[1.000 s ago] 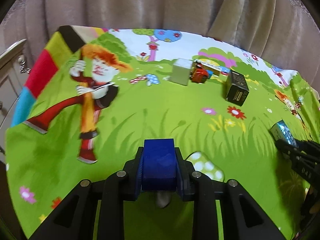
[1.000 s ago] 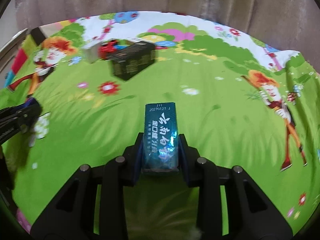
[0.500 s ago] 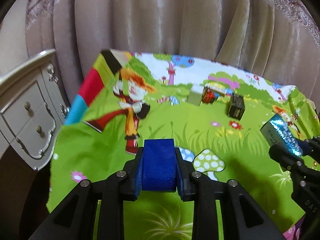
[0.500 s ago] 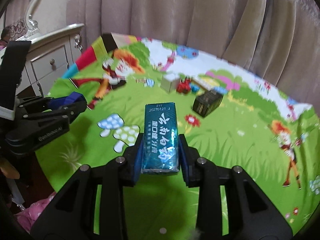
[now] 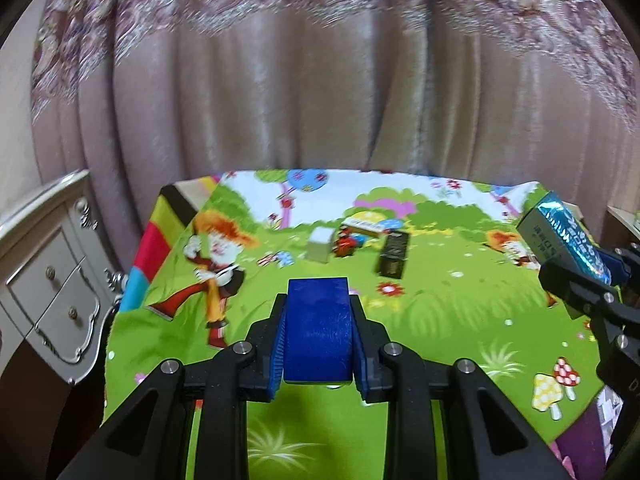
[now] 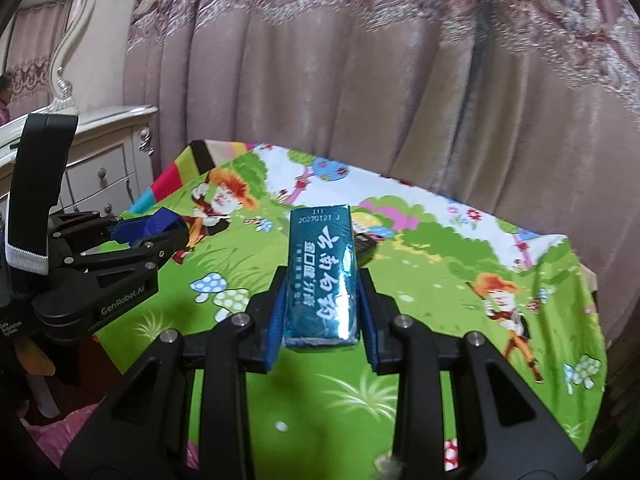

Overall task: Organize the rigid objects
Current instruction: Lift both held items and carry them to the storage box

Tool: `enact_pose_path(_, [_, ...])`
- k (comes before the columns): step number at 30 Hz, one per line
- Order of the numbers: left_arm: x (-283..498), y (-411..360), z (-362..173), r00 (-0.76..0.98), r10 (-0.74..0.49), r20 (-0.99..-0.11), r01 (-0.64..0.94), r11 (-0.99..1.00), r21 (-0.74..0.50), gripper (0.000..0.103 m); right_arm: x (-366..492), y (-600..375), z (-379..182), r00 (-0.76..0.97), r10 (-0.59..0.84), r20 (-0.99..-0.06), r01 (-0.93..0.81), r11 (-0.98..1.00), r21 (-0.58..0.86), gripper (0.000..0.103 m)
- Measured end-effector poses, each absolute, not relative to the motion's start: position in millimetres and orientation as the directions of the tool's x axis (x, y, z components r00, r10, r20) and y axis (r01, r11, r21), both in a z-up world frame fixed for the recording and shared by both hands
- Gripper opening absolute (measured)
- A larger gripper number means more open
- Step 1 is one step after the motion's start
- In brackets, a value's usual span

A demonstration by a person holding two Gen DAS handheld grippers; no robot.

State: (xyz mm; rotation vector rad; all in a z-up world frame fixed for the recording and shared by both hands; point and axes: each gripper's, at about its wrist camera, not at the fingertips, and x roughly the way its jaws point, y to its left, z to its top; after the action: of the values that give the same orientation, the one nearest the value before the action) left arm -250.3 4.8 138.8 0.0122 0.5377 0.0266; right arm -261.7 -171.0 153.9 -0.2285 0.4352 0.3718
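Observation:
My left gripper (image 5: 318,316) is shut on a plain blue block (image 5: 318,332), held above the near part of the cartoon-print tablecloth (image 5: 440,312). My right gripper (image 6: 322,292) is shut on a teal foil-wrapped box (image 6: 322,276) with white lettering, also lifted over the cloth. Each view shows the other gripper at its edge: the right gripper (image 5: 576,264) with the teal box (image 5: 564,236), and the left gripper (image 6: 160,236) with the blue block (image 6: 158,224). Far back on the cloth stand a grey box (image 5: 320,244), a red toy car (image 5: 346,244) and a black box (image 5: 394,254).
A white dresser with drawers (image 5: 44,292) stands left of the table. A pink curtain (image 5: 320,100) hangs close behind the table's far edge. Pink fabric (image 6: 76,428) lies below the table's near corner. A mirror frame (image 6: 76,32) rises above the dresser.
Both grippers have risen and pulled back from the table with their objects still held. The table now looks smaller and farther, with more curtain and the dresser in view.

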Motion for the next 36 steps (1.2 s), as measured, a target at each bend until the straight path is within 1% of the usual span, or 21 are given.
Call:
enact_pose_path(5, [-261.0, -23.9, 153.6, 0.875, -0.009, -0.484, 0.039, 0.998, 0.053, 0.028, -277.6, -201.7, 169.9, 0.876, 0.264, -0.404, -0.342, 0.93, -0.133, 0.037])
enact_pose_path(10, [-270.2, -52.3, 162.6, 0.881, -0.056, -0.47, 0.104, 0.992, 0.077, 0.029, -291.2, -230.7, 176.3, 0.897, 0.217, -0.385, -0.29, 0.947, -0.142, 0.037])
enact_pose_path(20, [-287.4, -121.6, 172.0, 0.871, -0.169, -0.461, 0.258, 0.956, 0.137, 0.028, -320.8, -293.7, 169.2, 0.912, 0.108, -0.397, -0.172, 0.976, -0.13, 0.037])
enact_pose_path(36, [-316.5, -235.5, 166.4, 0.781, -0.371, -0.503, 0.53, 0.82, 0.217, 0.029, -374.3, -391.0, 152.3, 0.893, -0.086, -0.442, 0.054, 0.995, -0.085, 0.037])
